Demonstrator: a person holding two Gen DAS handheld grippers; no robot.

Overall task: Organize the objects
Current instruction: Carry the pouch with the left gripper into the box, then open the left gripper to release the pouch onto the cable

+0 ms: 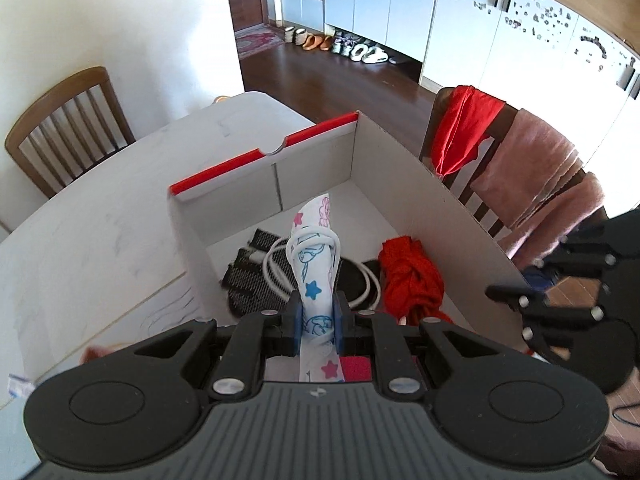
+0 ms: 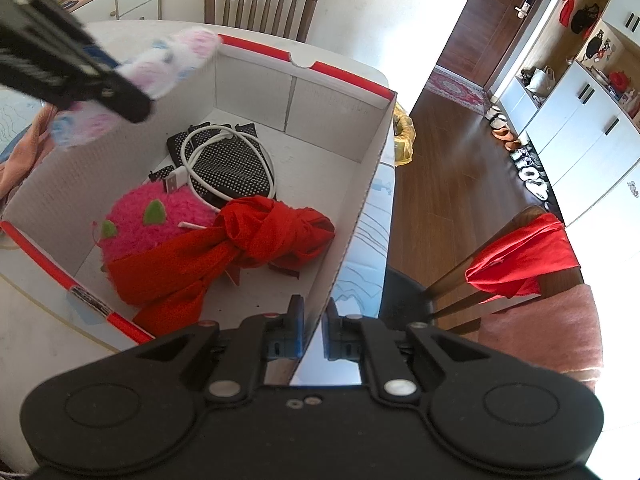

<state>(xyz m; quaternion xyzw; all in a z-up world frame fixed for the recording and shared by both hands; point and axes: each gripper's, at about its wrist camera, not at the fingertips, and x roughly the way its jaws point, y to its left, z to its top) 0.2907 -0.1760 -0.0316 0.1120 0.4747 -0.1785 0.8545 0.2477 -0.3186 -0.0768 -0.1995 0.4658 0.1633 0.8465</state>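
My left gripper [image 1: 317, 312] is shut on a rolled white cloth [image 1: 314, 264] printed with stars and cartoons, a white loop wound round it. It hangs over the open white cardboard box [image 1: 384, 152] with red rims. Inside lie a black dotted pouch [image 2: 236, 172], a coiled white USB cable [image 2: 224, 152], a pink fluffy toy [image 2: 160, 216] with green ears and a knotted red cloth [image 2: 256, 240]. My right gripper [image 2: 314, 320] is shut on the box's right wall [image 2: 360, 200] at its near corner. In the right wrist view the held cloth [image 2: 172, 60] is blurred at the upper left.
The box stands on a white table [image 1: 100, 220]. One wooden chair [image 1: 68, 128] stands at the far left. Another at the right carries a red garment [image 1: 464, 136] and a pink towel [image 1: 536, 176]. A peach cloth [image 2: 24, 152] lies left of the box, a yellow bag [image 2: 404, 136] behind its right corner.
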